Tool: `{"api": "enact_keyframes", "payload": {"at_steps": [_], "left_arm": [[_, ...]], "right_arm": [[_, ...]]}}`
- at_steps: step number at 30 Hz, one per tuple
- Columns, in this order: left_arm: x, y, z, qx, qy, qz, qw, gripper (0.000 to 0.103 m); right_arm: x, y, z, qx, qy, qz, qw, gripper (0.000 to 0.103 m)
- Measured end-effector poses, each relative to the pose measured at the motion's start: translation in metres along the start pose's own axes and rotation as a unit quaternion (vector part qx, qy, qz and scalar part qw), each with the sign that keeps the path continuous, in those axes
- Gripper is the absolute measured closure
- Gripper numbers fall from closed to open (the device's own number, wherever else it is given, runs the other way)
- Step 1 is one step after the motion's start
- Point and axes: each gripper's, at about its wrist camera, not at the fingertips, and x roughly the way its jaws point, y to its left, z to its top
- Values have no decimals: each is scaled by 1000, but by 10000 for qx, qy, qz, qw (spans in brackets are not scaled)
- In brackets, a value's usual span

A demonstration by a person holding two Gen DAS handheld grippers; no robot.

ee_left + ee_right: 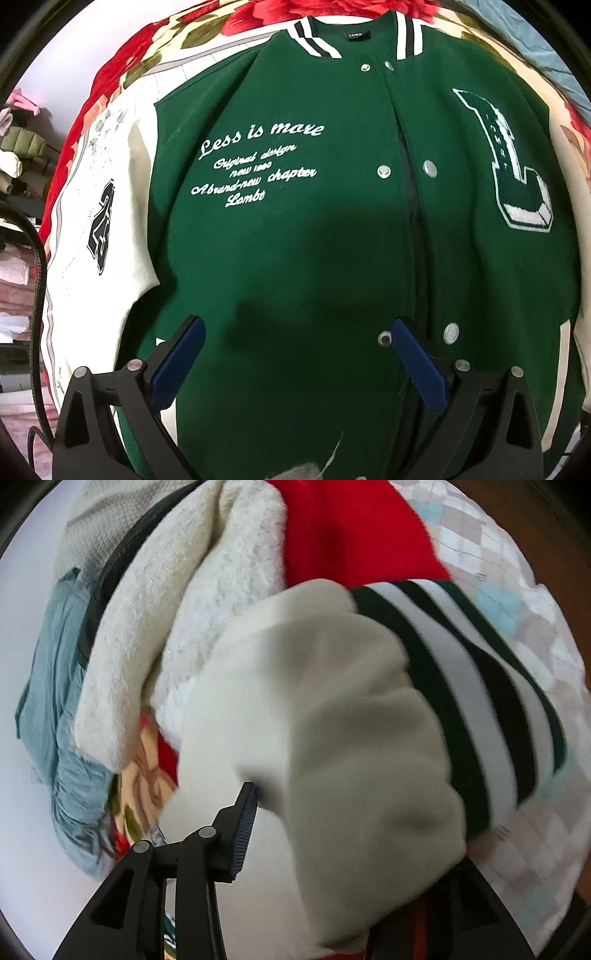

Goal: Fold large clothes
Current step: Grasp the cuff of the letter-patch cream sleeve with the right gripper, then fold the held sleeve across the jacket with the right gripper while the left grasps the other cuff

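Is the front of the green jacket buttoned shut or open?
Open. On the green jacket the snap buttons sit apart on either side of a dark gap.

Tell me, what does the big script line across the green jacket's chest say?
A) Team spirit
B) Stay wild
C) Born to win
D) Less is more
D: the white script on the green jacket reads "Less is more", above smaller lines of text.
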Motion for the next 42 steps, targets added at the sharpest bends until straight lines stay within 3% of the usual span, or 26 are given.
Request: {"api": "enact_keyframes", "payload": {"at_steps": [1,2,3,10,14,17,21,24,25,30,31,34,36,37,38,40,42], "left_arm": [[0,1,1,-6,-25,-3,10000,0],[-1,2,3,-12,-53,-8,10000,0],[-2,2,3,-18,-82,-14,10000,0],[-17,19,7,-207,-224,-63,9995,0],[-24,43,11,-498,-282,-102,9983,0],[-27,67,11,-777,-274,-102,9965,0],[-30,104,4,-1200,-249,-28,9925,0],[-27,137,-7,-1524,-222,100,9880,0],[-25,148,-11,-1626,-204,163,9863,0],[-7,207,-41,-2198,17,482,9744,0],[-3,217,-46,-2287,66,534,9720,0],[7,243,-64,-2506,214,677,9655,0],[10,257,-73,-2646,279,725,9612,0],[10,262,-76,-2684,303,737,9600,0],[11,268,-81,-2755,349,722,9580,0],[8,276,-92,-2901,395,686,9537,0],[2,286,-106,-3076,479,600,9484,0]], "right_arm": [[-2,6,-1,-67,-88,-46,9999,66],[-6,13,-3,-169,-162,-90,9997,91],[-10,20,-4,-254,-214,-118,9994,96],[-90,115,-18,-1366,-743,376,9871,99],[-120,180,-39,-2103,-832,709,9715,99],[-127,240,-76,-2824,-758,889,9522,99],[-112,308,-167,-4057,-431,958,9080,99],[-80,341,-260,-4906,-5,991,8657,99],[-67,348,-301,-5262,120,974,8447,100],[0,329,-502,-6951,658,609,7133,100],[13,317,-540,-7268,764,453,6811,100],[49,262,-614,-7975,1087,-43,5934,100],[73,232,-646,-8265,1491,-442,5411,96],[82,223,-651,-8317,1724,-548,5250,93],[83,217,-649,-8318,1862,-528,5203,83],[68,215,-641,-8226,2206,-225,5236,66],[43,217,-622,-8029,2546,149,5388,43]]}}
